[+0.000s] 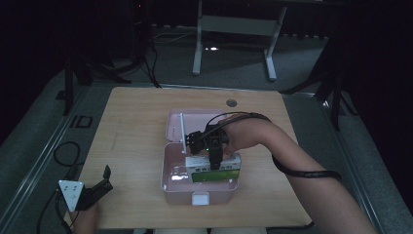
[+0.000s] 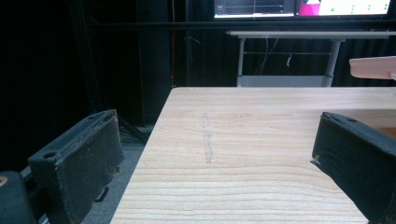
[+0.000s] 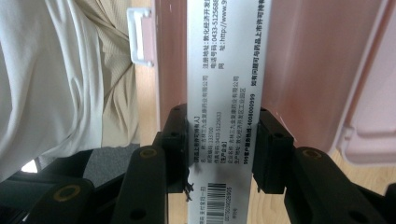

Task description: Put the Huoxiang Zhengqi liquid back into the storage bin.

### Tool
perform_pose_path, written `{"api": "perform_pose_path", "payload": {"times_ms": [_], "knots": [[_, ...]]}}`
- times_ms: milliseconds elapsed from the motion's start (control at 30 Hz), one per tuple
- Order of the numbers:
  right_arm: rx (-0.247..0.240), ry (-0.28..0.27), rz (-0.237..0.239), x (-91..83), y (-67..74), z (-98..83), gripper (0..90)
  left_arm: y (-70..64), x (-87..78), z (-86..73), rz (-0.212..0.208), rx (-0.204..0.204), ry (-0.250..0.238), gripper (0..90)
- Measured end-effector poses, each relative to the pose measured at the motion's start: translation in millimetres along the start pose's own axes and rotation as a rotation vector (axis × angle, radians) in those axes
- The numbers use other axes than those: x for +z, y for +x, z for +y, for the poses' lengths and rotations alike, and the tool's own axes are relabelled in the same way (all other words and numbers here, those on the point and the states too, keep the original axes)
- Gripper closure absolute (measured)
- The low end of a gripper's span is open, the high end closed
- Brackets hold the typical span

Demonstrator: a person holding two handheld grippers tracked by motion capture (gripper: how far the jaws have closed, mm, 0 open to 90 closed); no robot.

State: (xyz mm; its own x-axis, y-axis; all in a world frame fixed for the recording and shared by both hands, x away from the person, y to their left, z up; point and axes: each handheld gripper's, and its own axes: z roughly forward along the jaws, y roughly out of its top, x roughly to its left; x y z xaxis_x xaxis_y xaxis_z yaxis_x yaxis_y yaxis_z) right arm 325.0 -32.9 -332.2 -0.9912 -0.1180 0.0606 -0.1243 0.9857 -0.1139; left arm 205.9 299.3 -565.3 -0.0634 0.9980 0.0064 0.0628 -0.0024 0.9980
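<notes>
An open pink box (image 1: 168, 165) sits mid-table with its lid (image 1: 173, 125) folded back. A white and green carton (image 1: 214, 171) lies over the box's inside. My right gripper (image 1: 214, 155) is shut on that carton (image 3: 226, 93); both black jaws press its printed white sides. The pink box wall (image 3: 308, 70) and its white latch (image 3: 140, 37) lie just beyond. My left gripper (image 1: 100, 183) rests at the table's front left corner, well apart from the box. In the left gripper view that gripper (image 2: 215, 158) stands open with bare wood between the jaws.
The wooden table (image 1: 136, 112) has a small round hole (image 1: 231, 103) near its far edge. A white desk frame (image 1: 234, 29) stands on the floor beyond. Cables lie on the floor at the left. A corner of the pink lid (image 2: 373, 67) juts in at the right.
</notes>
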Motion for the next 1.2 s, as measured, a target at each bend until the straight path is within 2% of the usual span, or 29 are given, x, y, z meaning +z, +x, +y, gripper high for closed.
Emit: {"api": "perform_pose_path", "payload": {"times_ms": [300,533,767,800,1200], "knots": [[-0.016,0.020,0.015,9.8,1.6,13.8,62.2,0.7,-0.3,0.1,-0.002,-0.004,0.001,2.0],[0.000,0.041,0.034,38.7,-5.5,15.6,62.2,0.8,-0.3,0.2,-0.003,-0.004,0.001,2.0],[0.008,0.024,0.057,58.8,-9.7,15.2,62.2,0.6,-0.3,0.2,-0.002,-0.002,0.001,2.0],[0.013,0.018,0.060,68.4,-10.8,14.5,62.2,0.5,-0.2,0.1,-0.003,-0.001,0.001,2.0],[0.014,-0.004,0.091,98.9,-14.6,11.3,62.1,0.9,-0.3,0.1,-0.002,-0.001,0.002,2.0]]}}
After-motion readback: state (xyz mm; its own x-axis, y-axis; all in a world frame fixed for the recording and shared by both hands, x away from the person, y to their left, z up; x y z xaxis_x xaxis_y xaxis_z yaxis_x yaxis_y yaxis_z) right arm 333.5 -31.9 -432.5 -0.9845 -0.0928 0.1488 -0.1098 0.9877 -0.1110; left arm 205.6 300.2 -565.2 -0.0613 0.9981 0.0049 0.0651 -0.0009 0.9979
